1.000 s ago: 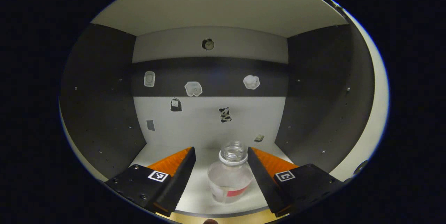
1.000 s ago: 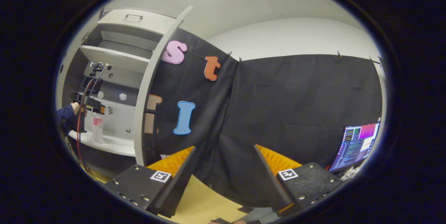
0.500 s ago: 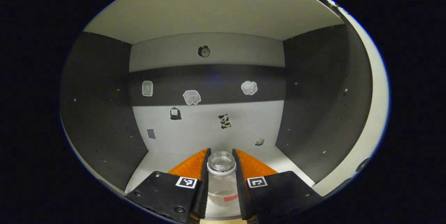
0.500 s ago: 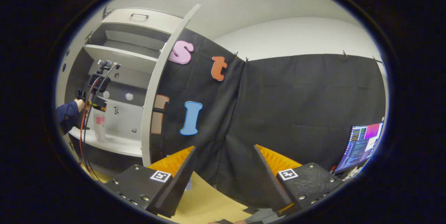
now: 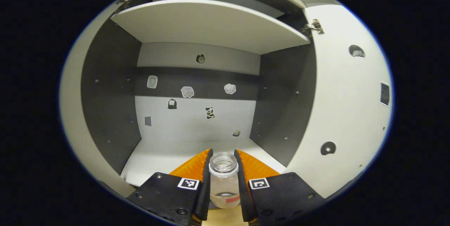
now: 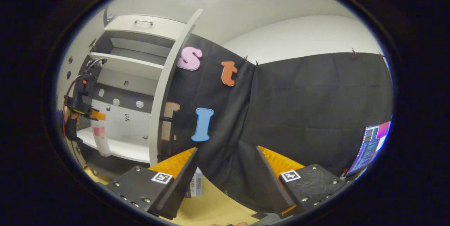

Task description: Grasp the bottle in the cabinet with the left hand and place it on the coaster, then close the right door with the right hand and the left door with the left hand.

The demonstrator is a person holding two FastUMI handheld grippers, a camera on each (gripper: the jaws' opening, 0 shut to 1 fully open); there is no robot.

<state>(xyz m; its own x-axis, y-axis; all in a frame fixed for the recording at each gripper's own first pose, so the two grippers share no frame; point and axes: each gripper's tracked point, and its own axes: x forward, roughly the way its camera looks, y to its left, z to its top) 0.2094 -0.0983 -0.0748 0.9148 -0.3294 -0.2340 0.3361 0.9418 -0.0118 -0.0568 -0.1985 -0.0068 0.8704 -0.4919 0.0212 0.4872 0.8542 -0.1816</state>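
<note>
In the left gripper view a clear, uncapped bottle (image 5: 224,178) with a red label strip stands upright between the fingers of my left gripper (image 5: 224,169), which is shut on its neck. The bottle is at the front edge of the cabinet shelf (image 5: 165,150). The right door (image 5: 346,106) stands open at the right. In the right gripper view the bottle (image 6: 100,138) hangs from the left gripper (image 6: 92,114) in front of the cabinet (image 6: 119,89), held by a hand in a dark sleeve. My right gripper (image 6: 225,159) is open over the wooden table (image 6: 207,208), empty.
Small stickers dot the cabinet's back wall (image 5: 197,124). An upper shelf (image 5: 211,25) spans the cabinet. The right door's edge (image 6: 165,92) stands against the black cloth wall. A small box (image 6: 194,186) sits on the table and a monitor (image 6: 371,145) glows at the far right.
The left gripper closed on the bottle's neck, then drew back out of the cabinet with it. The right gripper view panned slightly, bringing the cabinet more into view.
</note>
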